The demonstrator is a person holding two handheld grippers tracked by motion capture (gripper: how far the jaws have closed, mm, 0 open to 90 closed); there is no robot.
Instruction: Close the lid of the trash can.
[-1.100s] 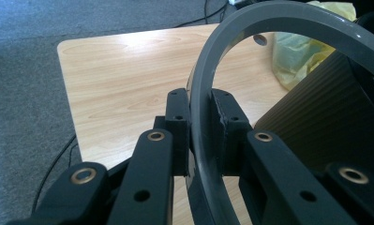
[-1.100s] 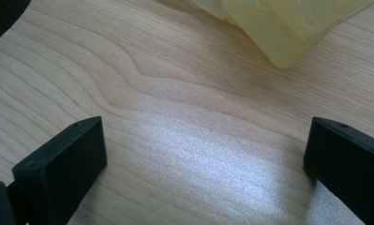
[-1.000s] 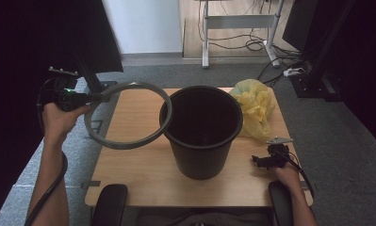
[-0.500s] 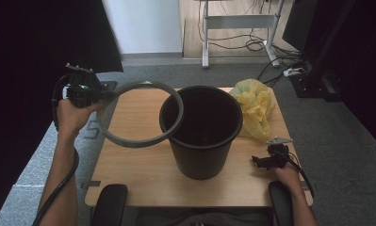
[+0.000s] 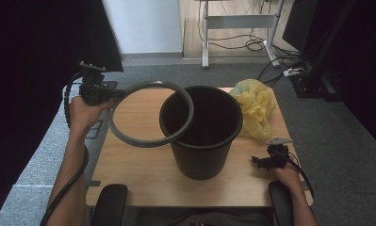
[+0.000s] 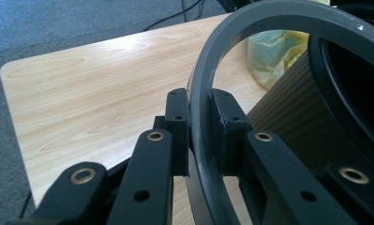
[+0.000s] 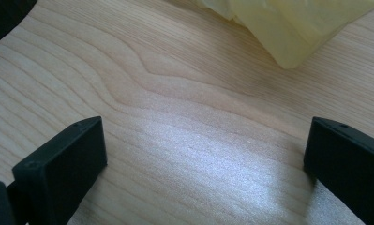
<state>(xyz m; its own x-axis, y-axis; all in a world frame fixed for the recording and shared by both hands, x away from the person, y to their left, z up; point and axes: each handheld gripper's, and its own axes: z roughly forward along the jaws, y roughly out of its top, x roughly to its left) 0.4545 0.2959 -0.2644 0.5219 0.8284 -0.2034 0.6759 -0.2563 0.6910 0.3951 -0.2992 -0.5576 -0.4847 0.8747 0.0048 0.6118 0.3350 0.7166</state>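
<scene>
A grey plastic ring (image 5: 143,143) hangs tilted in the air, its right arc over the left rim of the black bin (image 5: 202,141) that stands mid-table. My left gripper (image 5: 113,94) is shut on the ring's left edge. In the left gripper view the pads (image 6: 177,126) pinch the ring band (image 6: 287,14) from both sides, with the bin's ribbed wall (image 6: 292,122) just behind. My right gripper (image 5: 259,162) rests low on the table right of the bin. Its jaws stand wide open (image 7: 208,145) over bare wood.
A crumpled yellow plastic bag (image 5: 256,106) lies on the wooden table (image 5: 138,169) behind and right of the bin, also seen as the yellow bag (image 7: 292,28) ahead of the right jaws. Grey floor surrounds the table; desk legs and cables stand far behind.
My left hand has carried the ring to the right, so the ring now overlaps the bin's rim further. The right hand has stayed where it was.
</scene>
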